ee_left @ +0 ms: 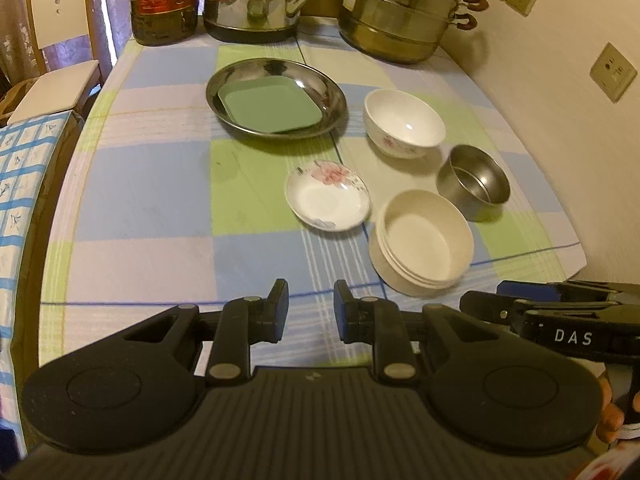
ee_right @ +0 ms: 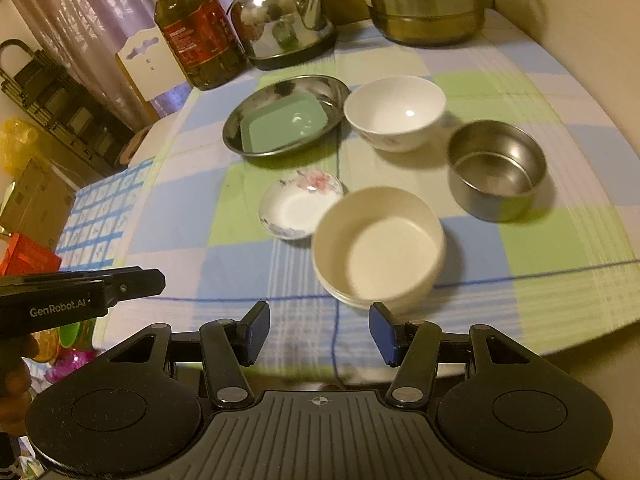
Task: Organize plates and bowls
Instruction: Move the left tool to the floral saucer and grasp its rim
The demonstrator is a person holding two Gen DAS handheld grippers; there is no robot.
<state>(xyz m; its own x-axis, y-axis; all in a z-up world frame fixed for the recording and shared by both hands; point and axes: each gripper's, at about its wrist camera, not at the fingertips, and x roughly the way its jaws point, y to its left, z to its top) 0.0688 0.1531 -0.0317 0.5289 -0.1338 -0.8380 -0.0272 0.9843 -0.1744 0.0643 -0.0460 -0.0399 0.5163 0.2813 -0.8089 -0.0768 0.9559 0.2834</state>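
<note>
On the checked tablecloth stand a steel plate (ee_left: 276, 96) (ee_right: 286, 114) with a green square dish (ee_left: 270, 106) (ee_right: 284, 124) in it, a white flowered bowl (ee_left: 404, 122) (ee_right: 394, 112), a steel bowl (ee_left: 474, 182) (ee_right: 496, 168), a small flowered saucer (ee_left: 327, 196) (ee_right: 298, 204) and a cream bowl (ee_left: 424, 240) (ee_right: 378, 246). My left gripper (ee_left: 311, 300) is open and empty, above the near table edge. My right gripper (ee_right: 318, 328) is open and empty, just short of the cream bowl.
At the table's back stand an oil bottle (ee_left: 164, 0) (ee_right: 196, 28), a steel kettle (ee_left: 256, 0) (ee_right: 284, 20) and a stacked steamer pot (ee_left: 404, 8) (ee_right: 428, 4). A chair (ee_left: 60, 40) is left of the table. A wall with sockets (ee_left: 612, 72) runs along the right.
</note>
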